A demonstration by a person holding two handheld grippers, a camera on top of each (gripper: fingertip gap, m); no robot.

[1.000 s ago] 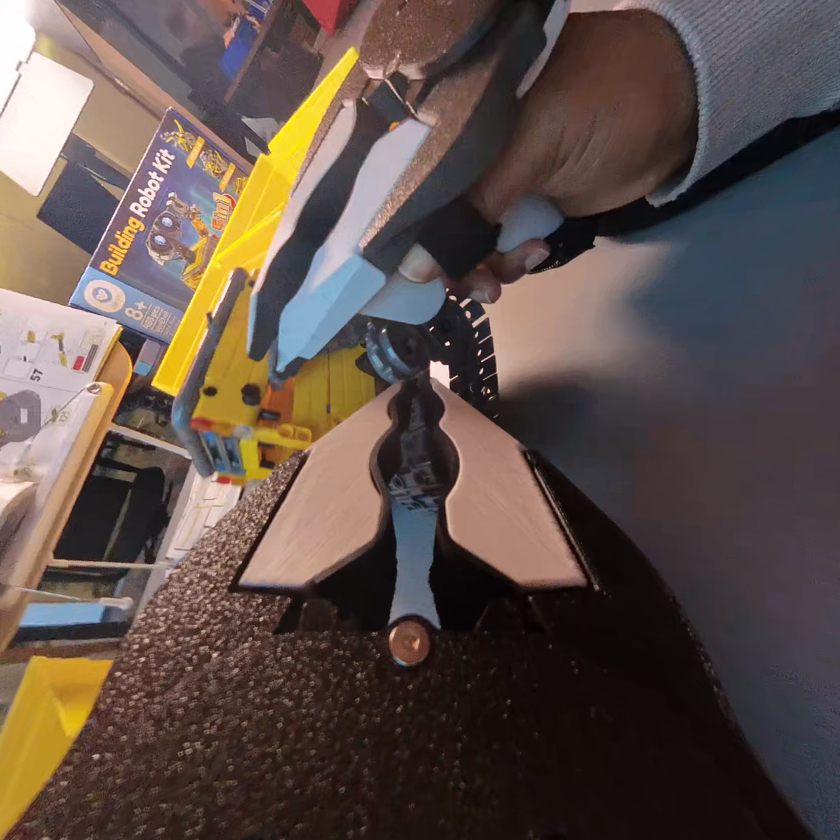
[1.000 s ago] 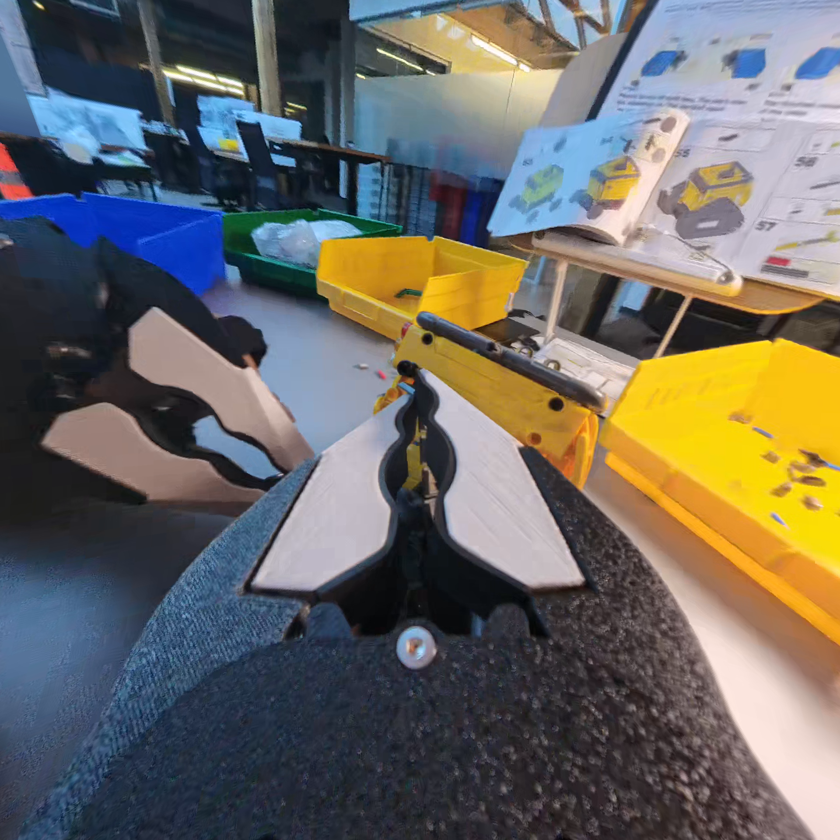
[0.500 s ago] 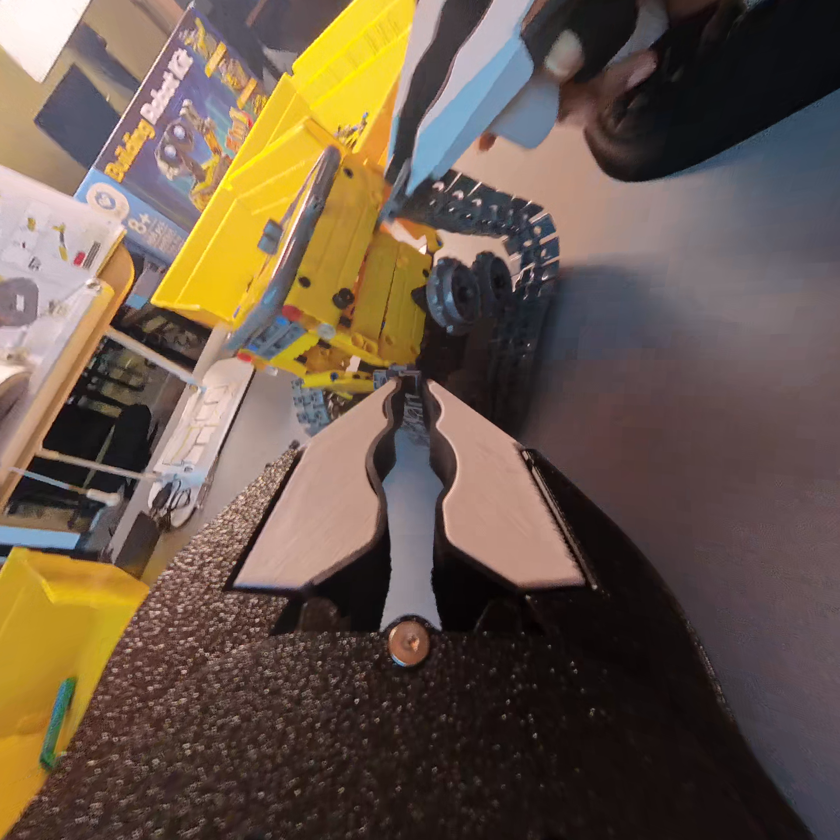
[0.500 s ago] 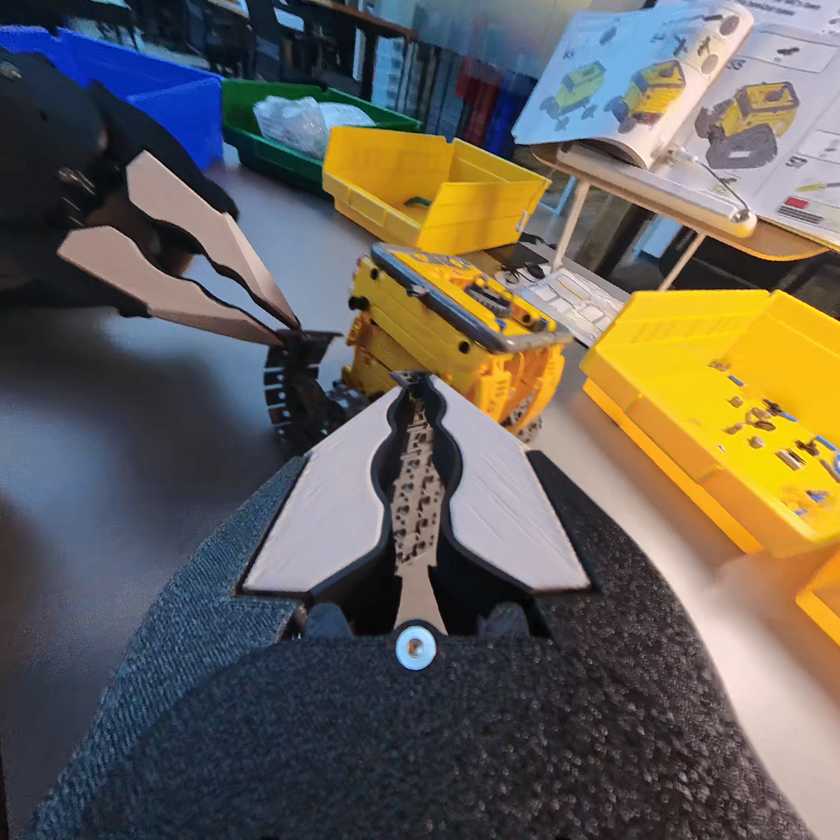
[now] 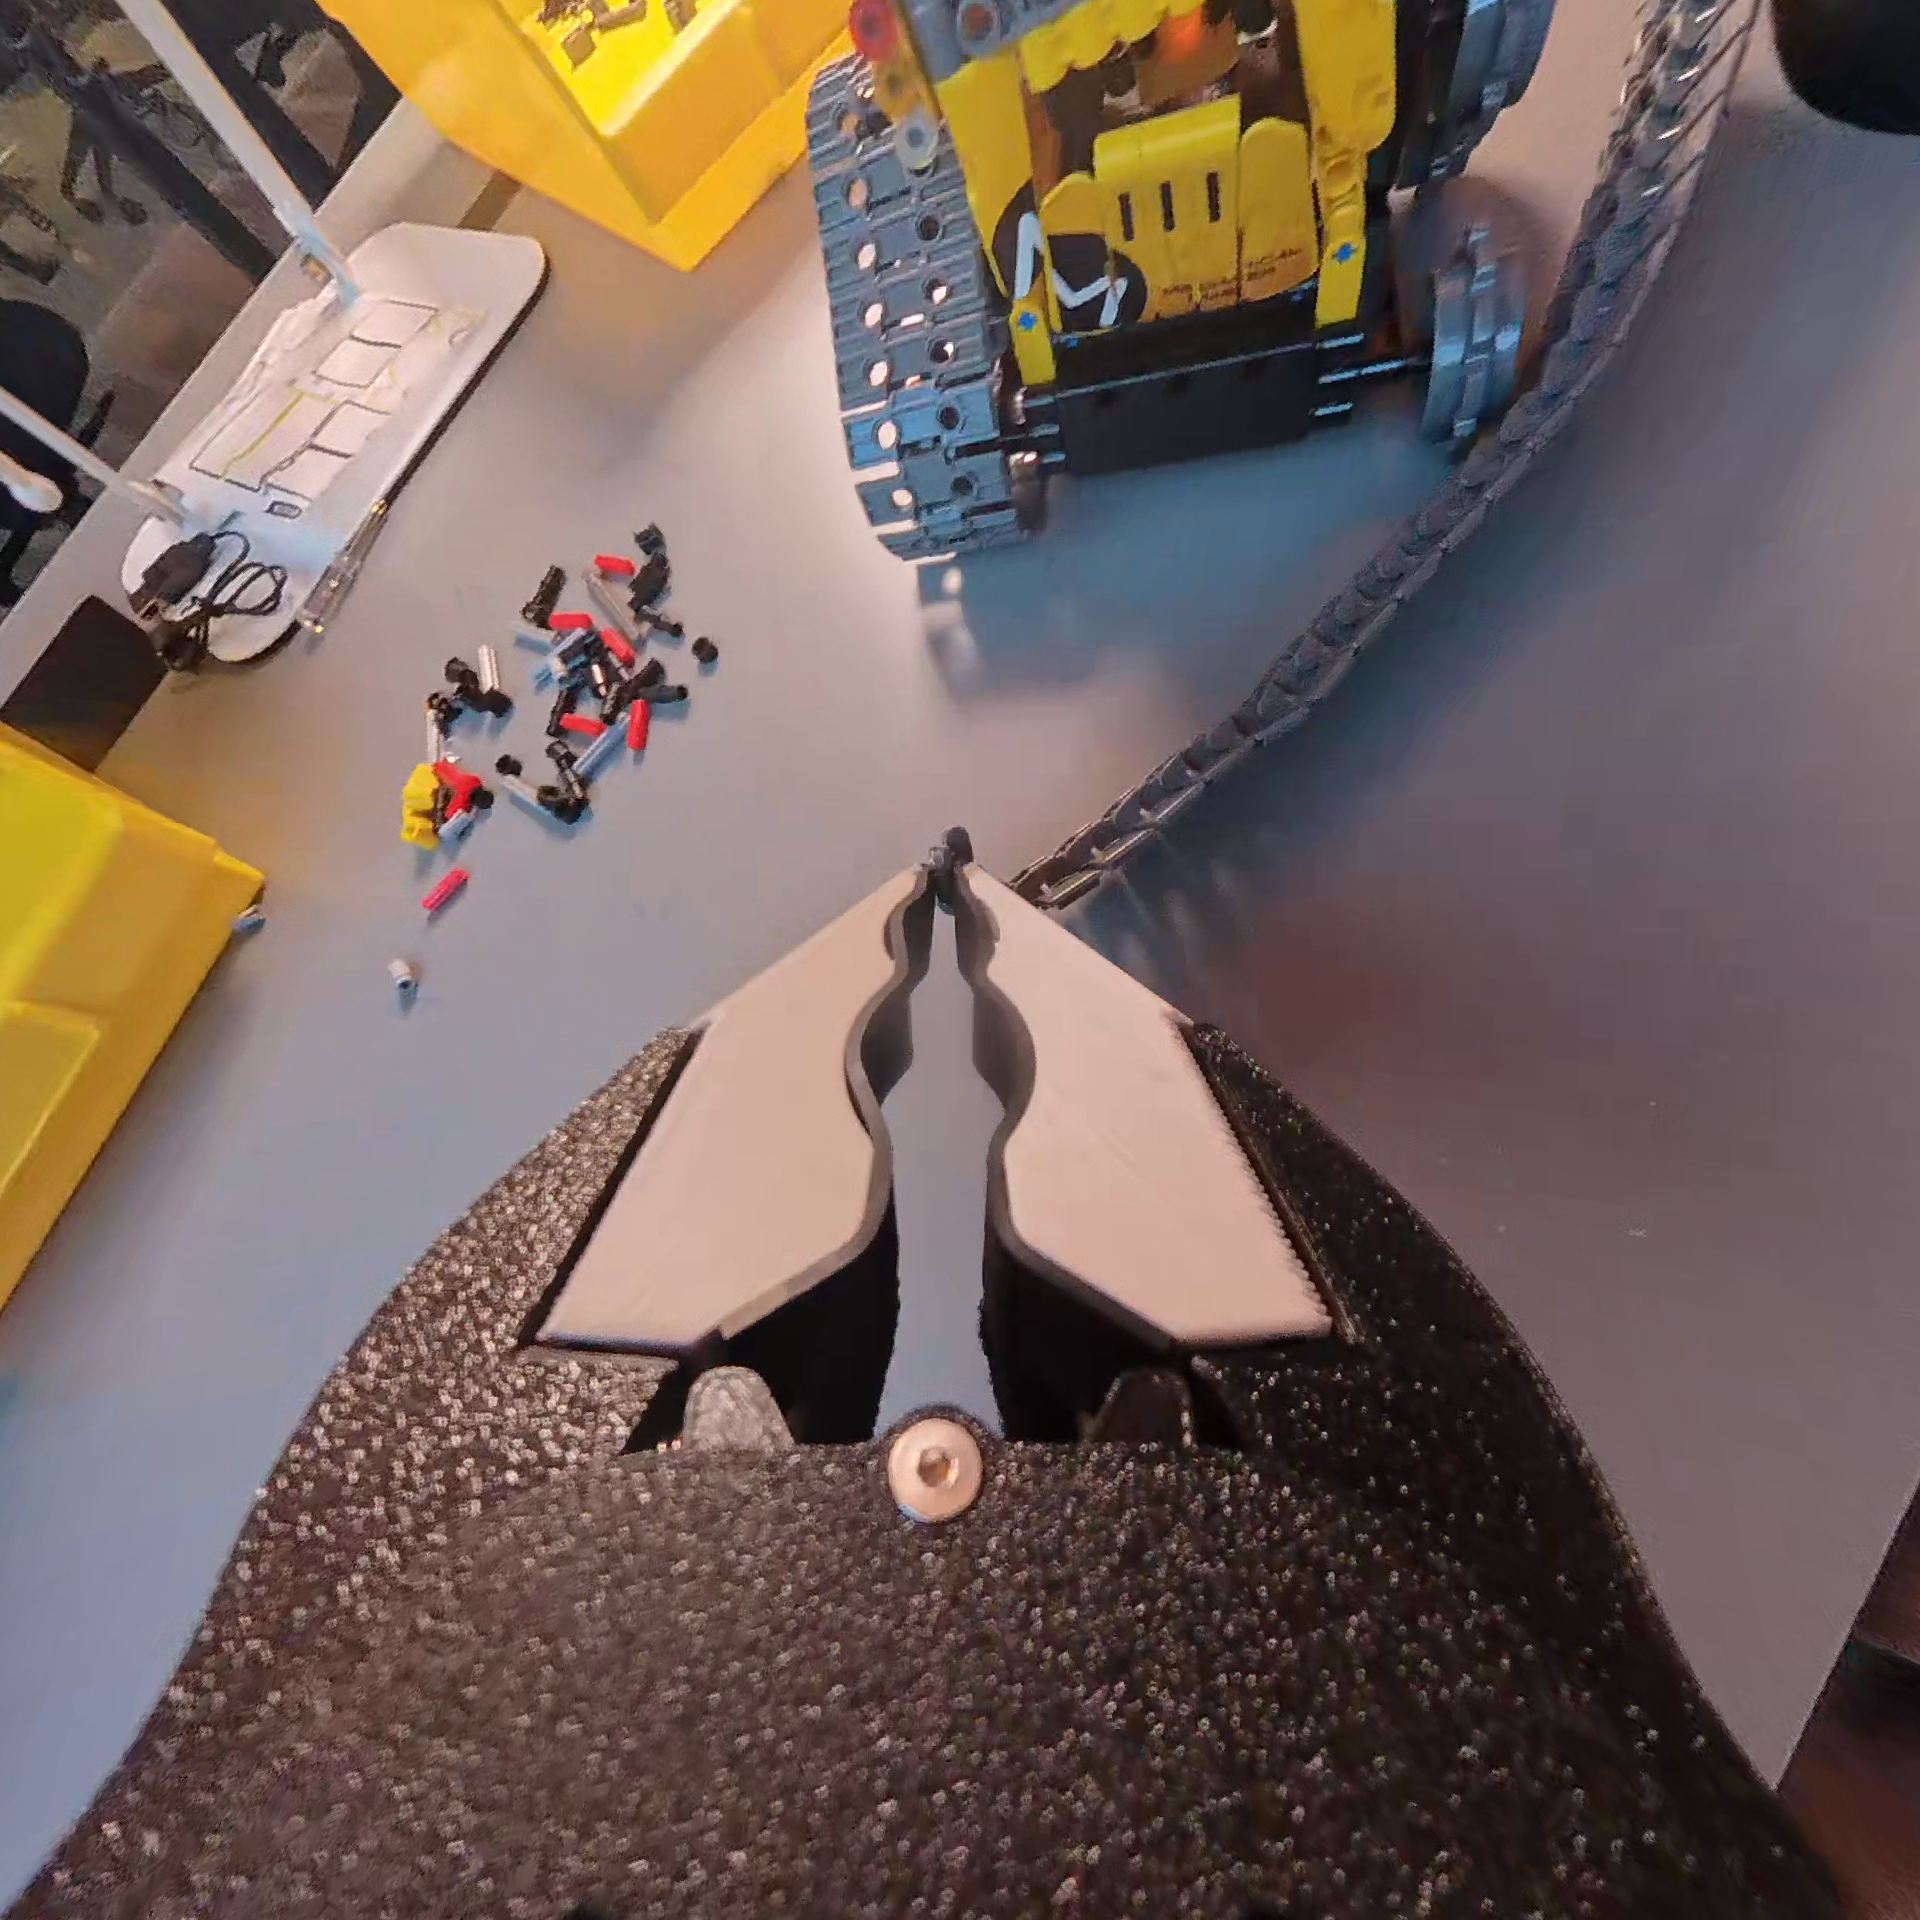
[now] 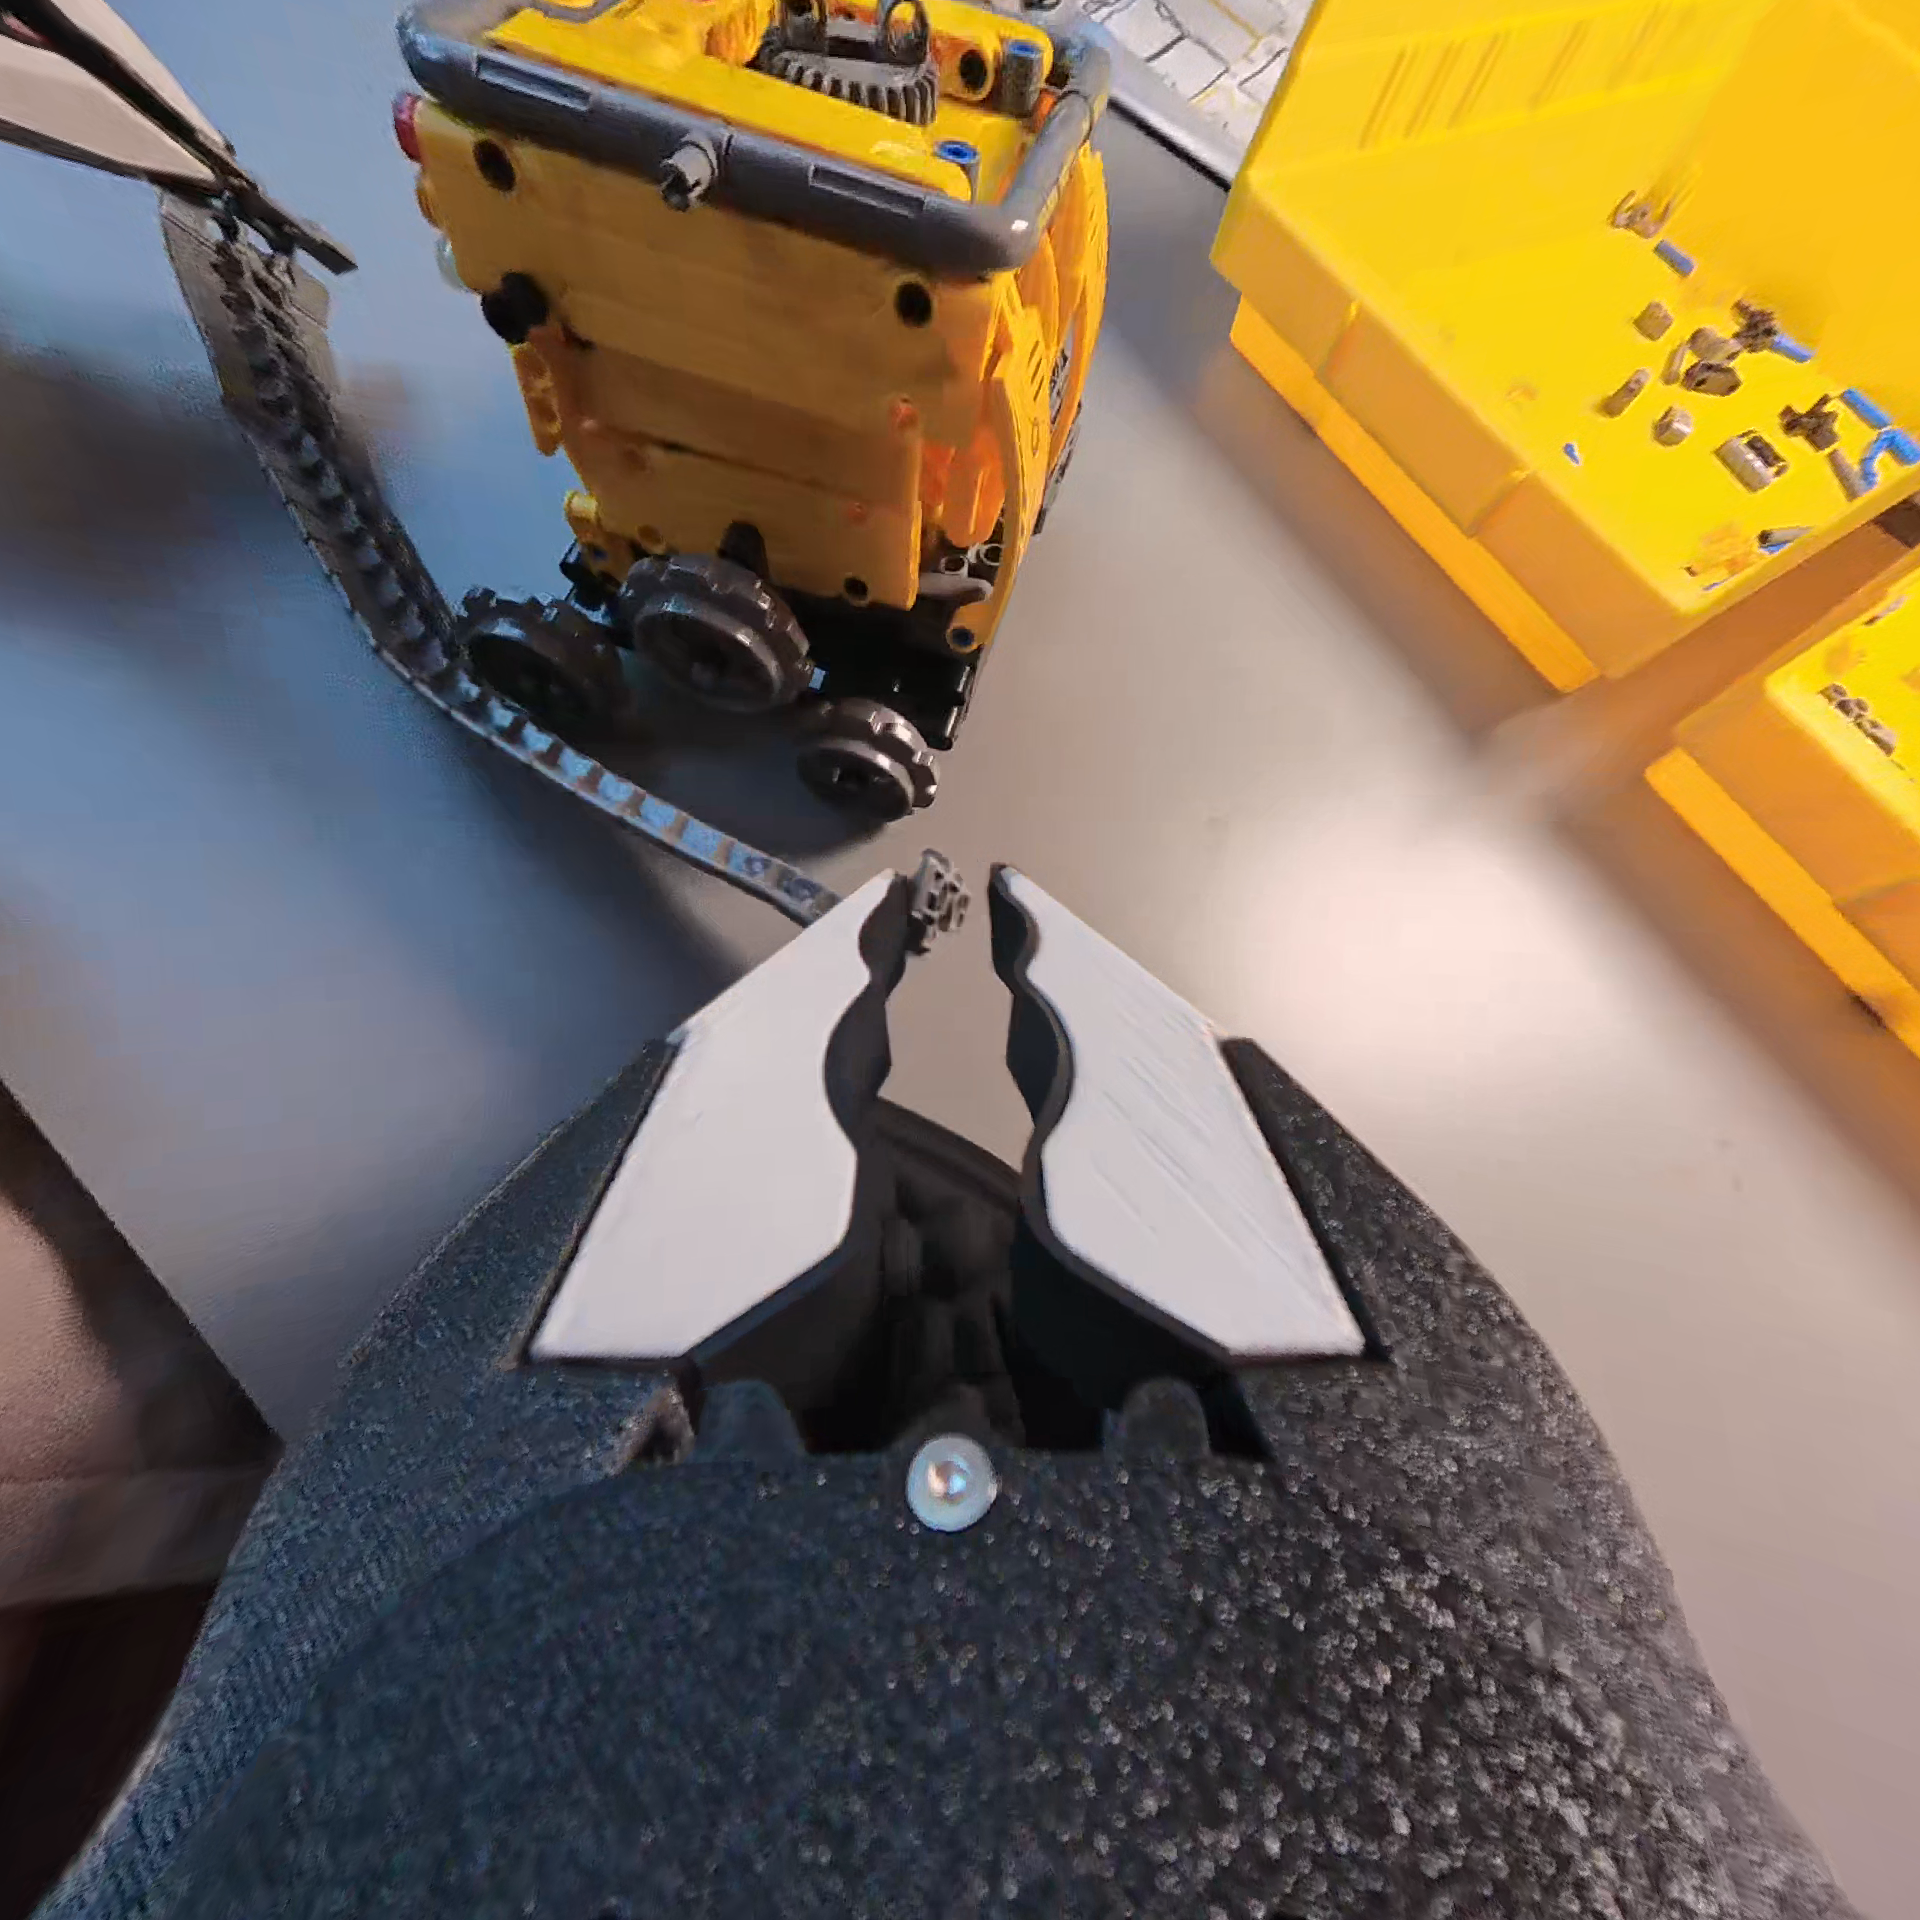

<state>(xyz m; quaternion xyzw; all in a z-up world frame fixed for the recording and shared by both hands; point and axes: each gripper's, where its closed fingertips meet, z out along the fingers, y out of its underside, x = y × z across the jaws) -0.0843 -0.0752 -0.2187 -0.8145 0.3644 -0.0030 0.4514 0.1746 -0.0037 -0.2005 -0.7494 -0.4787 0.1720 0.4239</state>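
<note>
loose bricks [image 6: 1714, 416] in yellow bin [image 6: 1403, 343]

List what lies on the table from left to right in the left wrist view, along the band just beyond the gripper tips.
Yellow bin → scattered small parts → left gripper → track chain.

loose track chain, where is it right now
The loose track chain curves across the grey table on the trackless wheel side of the yellow tracked model, one end pinched in the left gripper, the other at the right gripper.
</note>
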